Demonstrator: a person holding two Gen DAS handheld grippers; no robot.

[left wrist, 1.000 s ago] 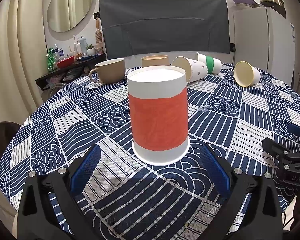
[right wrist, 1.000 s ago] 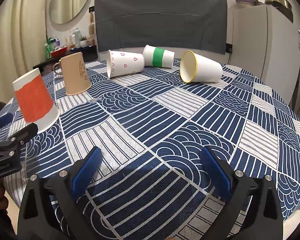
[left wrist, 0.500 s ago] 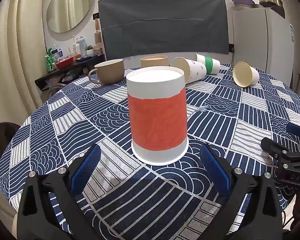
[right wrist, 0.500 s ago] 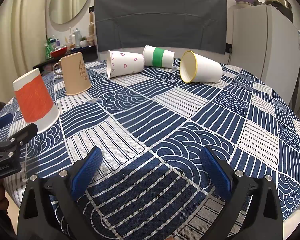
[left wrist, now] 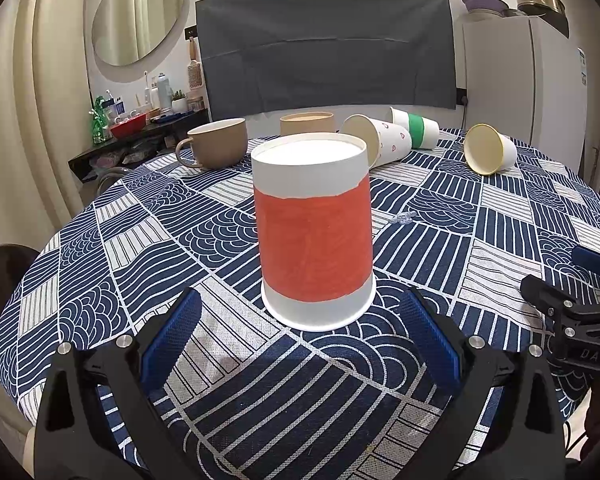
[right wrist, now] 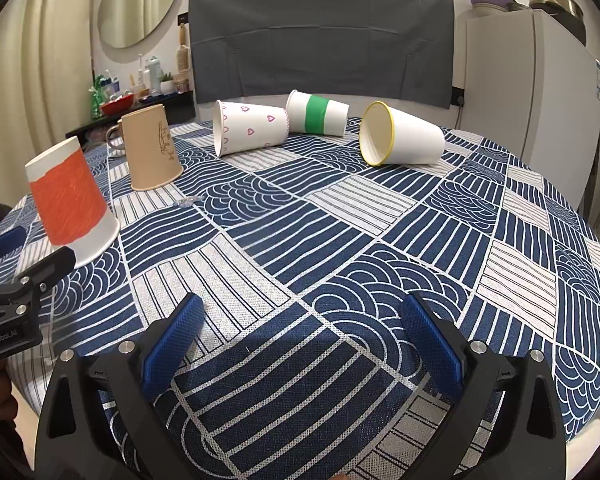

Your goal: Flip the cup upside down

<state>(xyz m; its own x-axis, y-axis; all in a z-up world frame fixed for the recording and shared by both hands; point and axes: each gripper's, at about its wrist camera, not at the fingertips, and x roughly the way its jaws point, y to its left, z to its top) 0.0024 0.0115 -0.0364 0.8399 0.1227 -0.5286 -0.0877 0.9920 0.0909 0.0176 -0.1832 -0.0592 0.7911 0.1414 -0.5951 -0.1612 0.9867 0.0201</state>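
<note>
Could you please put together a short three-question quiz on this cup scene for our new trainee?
1. True or false: the orange-banded paper cup stands upside down, rim on the tablecloth.
2. How many paper cups lie on their sides in the right wrist view?
A) one B) two C) three
3. Fill in: the left hand-held gripper is ____, with the orange-banded paper cup just ahead of its fingers.

Key:
1. True.
2. C: the heart-print cup, the green-banded cup and the yellow-rimmed cup.
3. open; the right hand-held gripper is open too.
</note>
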